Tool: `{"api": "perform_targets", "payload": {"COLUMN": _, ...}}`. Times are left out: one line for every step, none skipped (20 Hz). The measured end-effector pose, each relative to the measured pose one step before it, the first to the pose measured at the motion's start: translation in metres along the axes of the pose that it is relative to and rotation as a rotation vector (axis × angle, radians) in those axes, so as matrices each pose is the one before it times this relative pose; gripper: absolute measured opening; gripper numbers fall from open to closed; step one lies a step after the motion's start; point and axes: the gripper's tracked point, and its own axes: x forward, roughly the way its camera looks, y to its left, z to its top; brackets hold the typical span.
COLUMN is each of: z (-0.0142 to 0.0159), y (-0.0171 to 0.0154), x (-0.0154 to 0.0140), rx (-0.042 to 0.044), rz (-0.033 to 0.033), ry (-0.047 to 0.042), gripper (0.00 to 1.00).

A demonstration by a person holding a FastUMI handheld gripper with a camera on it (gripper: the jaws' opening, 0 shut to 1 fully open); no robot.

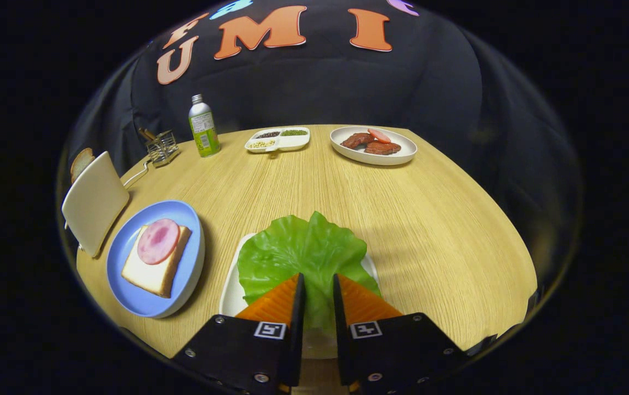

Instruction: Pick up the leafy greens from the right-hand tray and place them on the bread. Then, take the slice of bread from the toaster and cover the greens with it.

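Two fingers of the gripper [319, 282] stand close together with a narrow gap, and a fold of the lettuce leaf [303, 253] sits in that gap, so they look closed on the leaf (though the actual contact at the pads is hard to see). The lettuce lies on a white tray [230, 293] on the wooden table [446, 230], spreading ahead of the fingertips. Just beside the tray, to the left, a blue plate [183, 211] holds a slice of bread [155, 271] topped with a round of ham [158, 241]. Past the plate stands a cream toaster [94, 202] with another slice of bread [80, 162] poking up behind it. Far across the table sit a green bottle [203, 127], a divided dish [278, 139], a wire rack [162, 147] and a plate of meat [374, 145].
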Motion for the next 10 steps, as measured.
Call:
{"api": "perform_targets", "payload": {"z": 0.00013, "y": -0.00174, "x": 0.00097, "rx": -0.00741, "rz": -0.00869, "ry": -0.00176, "gripper": 0.18}}
{"api": "perform_targets", "payload": {"z": 0.00063, "y": -0.00075, "x": 0.00008, "rx": -0.00431, "rz": -0.00533, "ry": 0.00191, "gripper": 0.13}}
{"api": "perform_targets", "payload": {"z": -0.00033, "y": -0.00022, "x": -0.00166, "rx": -0.0009, "rz": -0.00096, "ry": 0.00681, "gripper": 0.04}}
{"api": "perform_targets", "payload": {"z": 0.00091, "y": 0.00035, "x": -0.00108, "rx": 0.00215, "rz": -0.00271, "ry": 0.00271, "gripper": 0.03}}
{"api": "perform_targets", "payload": {"z": 0.00262, "y": 0.00044, "x": -0.00117, "rx": 0.00192, "rz": -0.00243, "ry": -0.00358, "gripper": 0.02}}
{"api": "perform_targets", "payload": {"z": 0.00313, "y": 0.00043, "x": -0.00274, "rx": -0.00168, "rz": -0.00401, "ry": -0.00541, "gripper": 0.01}}
{"api": "perform_targets", "payload": {"z": 0.00296, "y": 0.00084, "x": -0.00347, "rx": -0.0024, "rz": -0.00264, "ry": -0.01078, "gripper": 0.01}}
{"api": "perform_targets", "payload": {"z": 0.00437, "y": 0.00119, "x": -0.00329, "rx": -0.00048, "rz": -0.00051, "ry": -0.01081, "gripper": 0.01}}
{"api": "perform_targets", "payload": {"z": 0.00331, "y": 0.00101, "x": -0.00246, "rx": 0.00157, "rz": 0.00047, "ry": -0.00529, "gripper": 0.01}}
{"api": "perform_targets", "payload": {"z": 0.00378, "y": 0.00096, "x": -0.00425, "rx": 0.00275, "rz": -0.00105, "ry": -0.00547, "gripper": 0.01}}
